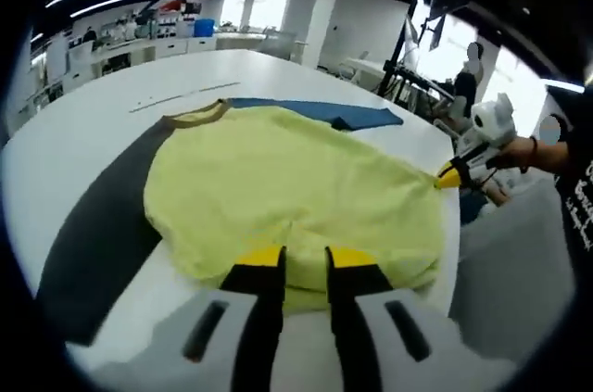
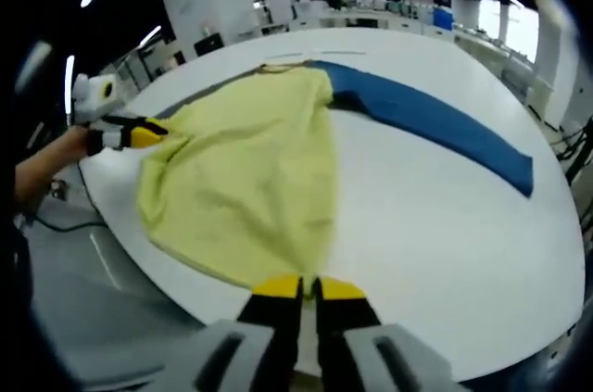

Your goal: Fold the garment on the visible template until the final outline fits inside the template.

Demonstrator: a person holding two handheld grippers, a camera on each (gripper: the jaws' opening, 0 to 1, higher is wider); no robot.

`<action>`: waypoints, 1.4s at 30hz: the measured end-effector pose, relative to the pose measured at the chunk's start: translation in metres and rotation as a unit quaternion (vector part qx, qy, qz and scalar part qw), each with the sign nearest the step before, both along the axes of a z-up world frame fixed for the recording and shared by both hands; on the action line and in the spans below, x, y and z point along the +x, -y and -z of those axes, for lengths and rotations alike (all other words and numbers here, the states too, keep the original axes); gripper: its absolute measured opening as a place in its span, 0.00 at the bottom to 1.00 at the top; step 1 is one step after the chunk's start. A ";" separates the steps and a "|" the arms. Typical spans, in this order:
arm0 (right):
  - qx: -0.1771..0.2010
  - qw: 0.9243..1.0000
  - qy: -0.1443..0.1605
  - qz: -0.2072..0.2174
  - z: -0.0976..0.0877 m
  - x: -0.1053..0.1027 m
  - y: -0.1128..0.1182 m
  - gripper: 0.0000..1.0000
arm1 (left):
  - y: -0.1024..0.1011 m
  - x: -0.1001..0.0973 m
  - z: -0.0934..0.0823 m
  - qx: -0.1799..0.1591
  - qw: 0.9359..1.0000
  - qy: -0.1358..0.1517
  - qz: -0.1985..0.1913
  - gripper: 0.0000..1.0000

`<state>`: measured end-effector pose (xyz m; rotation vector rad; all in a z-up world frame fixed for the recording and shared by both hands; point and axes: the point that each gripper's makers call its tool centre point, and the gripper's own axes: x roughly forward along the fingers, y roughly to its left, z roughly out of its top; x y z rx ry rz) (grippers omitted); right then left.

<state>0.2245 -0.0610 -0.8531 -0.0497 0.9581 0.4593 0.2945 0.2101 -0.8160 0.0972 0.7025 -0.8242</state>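
Garment (image 1: 287, 188) is a yellow shirt lying spread on the white table (image 1: 83, 132), with its darker collar at 11 o'clock in the left gripper view and its near hem under the tips of the left gripper (image 1: 305, 260). The jaws of this gripper stand almost together with only a thin gap, and the hem seems to sit between them, but I cannot tell surely if the cloth is pinched. In the right gripper view the right gripper (image 2: 309, 288) meets the shirt's nearest edge at 6 o'clock; its jaws are nearly closed, and the grip is hidden too. A dark grey template strip (image 1: 102, 225) is partly covered by the shirt, and a blue strip (image 2: 435, 123) runs out toward 3 o'clock; their full outlines are cut off
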 end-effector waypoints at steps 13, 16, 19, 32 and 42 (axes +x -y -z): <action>0.000 1.000 -0.002 -0.005 -0.001 0.000 0.000 0.00 | 0.004 0.003 0.022 0.042 0.999 -0.018 0.003 0.14; 0.001 1.000 -0.003 -0.007 0.000 -0.001 -0.001 0.00 | 0.004 0.003 0.022 0.041 0.999 -0.016 0.002 0.13; -0.001 1.000 -0.003 -0.012 -0.001 -0.002 -0.002 0.00 | 0.001 0.005 0.022 0.044 0.999 -0.015 0.001 0.11; 0.008 1.000 0.003 -0.029 -0.008 -0.006 -0.003 0.00 | -0.039 -0.029 -0.011 0.012 0.996 -0.041 -0.084 0.01; 0.019 1.000 0.003 -0.017 -0.010 -0.007 -0.002 0.00 | -0.075 -0.076 -0.022 -0.022 0.983 -0.076 -0.164 0.00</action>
